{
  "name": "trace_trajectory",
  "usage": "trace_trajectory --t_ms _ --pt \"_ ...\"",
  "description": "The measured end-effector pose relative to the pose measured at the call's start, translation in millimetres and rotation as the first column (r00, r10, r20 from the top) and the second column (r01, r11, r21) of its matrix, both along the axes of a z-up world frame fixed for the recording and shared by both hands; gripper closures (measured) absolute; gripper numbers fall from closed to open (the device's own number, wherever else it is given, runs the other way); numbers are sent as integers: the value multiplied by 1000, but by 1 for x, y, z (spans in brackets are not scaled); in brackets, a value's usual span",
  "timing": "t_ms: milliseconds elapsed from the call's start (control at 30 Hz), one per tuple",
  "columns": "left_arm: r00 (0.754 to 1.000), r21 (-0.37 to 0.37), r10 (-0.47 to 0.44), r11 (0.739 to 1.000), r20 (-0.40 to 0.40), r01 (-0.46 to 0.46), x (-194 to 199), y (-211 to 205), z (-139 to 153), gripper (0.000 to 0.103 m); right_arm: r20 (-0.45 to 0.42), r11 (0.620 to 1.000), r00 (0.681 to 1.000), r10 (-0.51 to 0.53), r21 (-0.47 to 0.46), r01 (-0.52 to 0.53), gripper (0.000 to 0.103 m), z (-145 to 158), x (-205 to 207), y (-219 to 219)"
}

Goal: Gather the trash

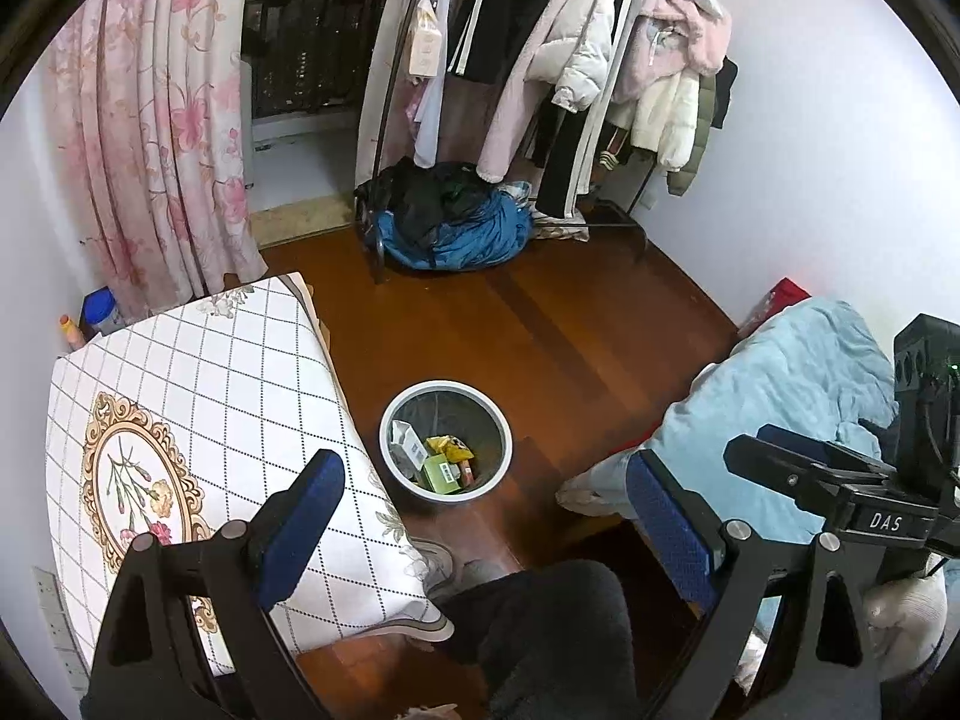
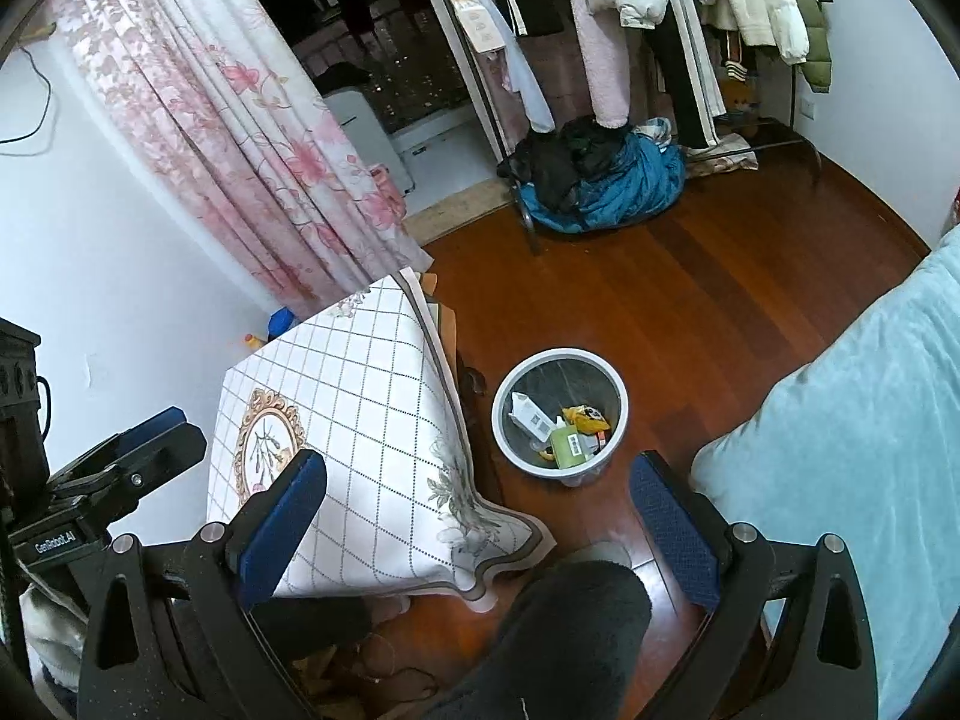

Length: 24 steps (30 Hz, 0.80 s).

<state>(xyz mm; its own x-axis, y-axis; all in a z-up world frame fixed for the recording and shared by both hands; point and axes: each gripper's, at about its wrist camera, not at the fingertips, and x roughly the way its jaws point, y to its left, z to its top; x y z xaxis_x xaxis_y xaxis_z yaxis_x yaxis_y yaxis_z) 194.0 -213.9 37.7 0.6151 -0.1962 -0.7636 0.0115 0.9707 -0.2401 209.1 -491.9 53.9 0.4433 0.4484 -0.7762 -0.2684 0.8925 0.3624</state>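
Note:
A round white trash bin [image 1: 445,388] [image 2: 560,360] stands on the wooden floor between the table and the bed. Inside lie a white carton [image 1: 410,443] [image 2: 530,414], a green box [image 1: 439,473] [image 2: 570,444] and a yellow wrapper [image 1: 451,449] [image 2: 587,416]. My left gripper [image 1: 486,519] hangs open above the floor, nearer than the bin, nothing between its blue pads. My right gripper [image 2: 480,516] is also open and empty, held high beside the table's corner. In the left wrist view the right gripper [image 1: 798,456] shows at the right edge; the left gripper [image 2: 150,438] shows at the left of the right wrist view.
A table under a white checked cloth [image 1: 198,408] [image 2: 366,420] stands left of the bin. A bed with a light blue blanket [image 1: 798,384] [image 2: 840,456] is on the right. A clothes rack [image 1: 564,72] with a blue pile [image 1: 456,234] below stands at the back. A person's dark-trousered leg [image 1: 552,630] [image 2: 570,630] is below.

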Motion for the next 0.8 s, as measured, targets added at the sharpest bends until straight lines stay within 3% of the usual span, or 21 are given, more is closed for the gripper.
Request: trace_trajectory --t_ms 433,500,800 --pt "1000 3 12 1000 6 -12 -11 1 3 7 -4 1000 1000 4 5 -4 0 6 -6 -4" --pt "1000 6 15 1000 7 -15 -12 2 4 1 -9 1000 1000 10 10 -10 0 6 -7 -4" --pt "1000 -2 3 1000 -2 -3 -12 2 5 0 -16 999 999 33 5 -33 0 7 -8 -5"
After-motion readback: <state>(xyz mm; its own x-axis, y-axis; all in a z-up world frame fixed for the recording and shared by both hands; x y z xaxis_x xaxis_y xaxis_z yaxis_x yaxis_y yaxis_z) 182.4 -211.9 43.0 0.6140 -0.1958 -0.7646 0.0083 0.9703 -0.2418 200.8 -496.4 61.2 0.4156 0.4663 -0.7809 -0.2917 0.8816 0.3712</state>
